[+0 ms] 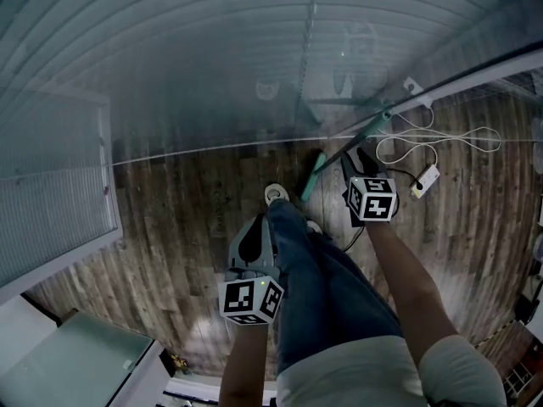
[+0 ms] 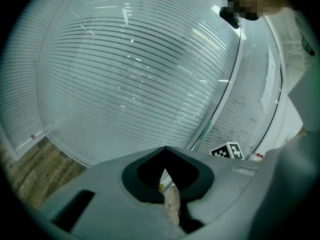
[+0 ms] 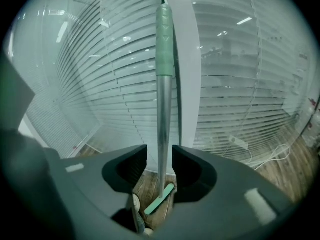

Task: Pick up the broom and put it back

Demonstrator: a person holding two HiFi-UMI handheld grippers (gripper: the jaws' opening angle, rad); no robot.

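Note:
The broom stands upright, leaning on the white post of the glass wall. Its metal handle [image 3: 163, 119] has a pale green grip [image 3: 165, 39] at the top and a green head [image 3: 160, 199] on the wooden floor. In the head view the broom head [image 1: 314, 176] sits by the wall and the handle [image 1: 441, 87] runs up to the right. My right gripper [image 3: 160, 156] is open, its jaws on either side of the handle with a gap showing on the left. The right gripper [image 1: 356, 164] is low on the handle. My left gripper [image 1: 252, 242] hangs back beside my leg, shut and empty, its jaw tips meeting [image 2: 164, 151].
A glass wall with blinds [image 1: 212, 75] closes off the front. A white power strip [image 1: 426, 181] with looped cable [image 1: 441, 142] lies on the floor right of the broom. A white cabinet [image 1: 76, 363] stands at the lower left. My legs [image 1: 314, 278] and shoe [image 1: 277, 193] are in the middle.

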